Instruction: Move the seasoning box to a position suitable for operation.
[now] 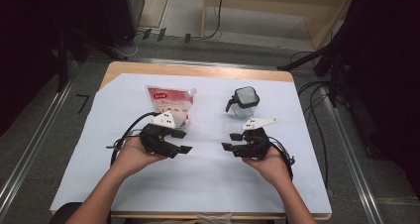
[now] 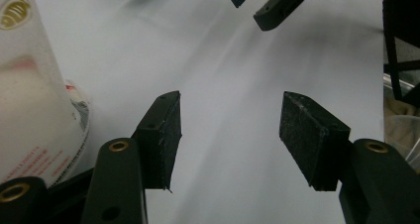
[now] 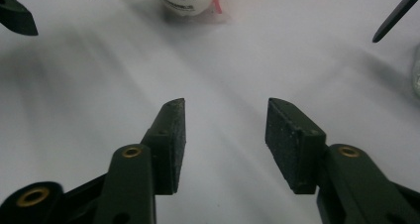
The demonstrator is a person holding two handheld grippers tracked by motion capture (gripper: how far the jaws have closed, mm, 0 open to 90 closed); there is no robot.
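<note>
You hold two grippers near you over the white sheet [image 1: 208,184], tips facing each other. Left gripper [image 1: 184,141]: jaws apart, nothing between. Right gripper [image 1: 229,141]: jaws apart, nothing between. Farther off, two items: one pouch [image 1: 168,104] far left, just beyond the left gripper; one lidded jar [image 1: 244,101] far right, beyond the right gripper.

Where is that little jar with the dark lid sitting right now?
In the high view, the jar stands on the far right part of the white sheet, just beyond the right gripper and across from the pouch.
</note>
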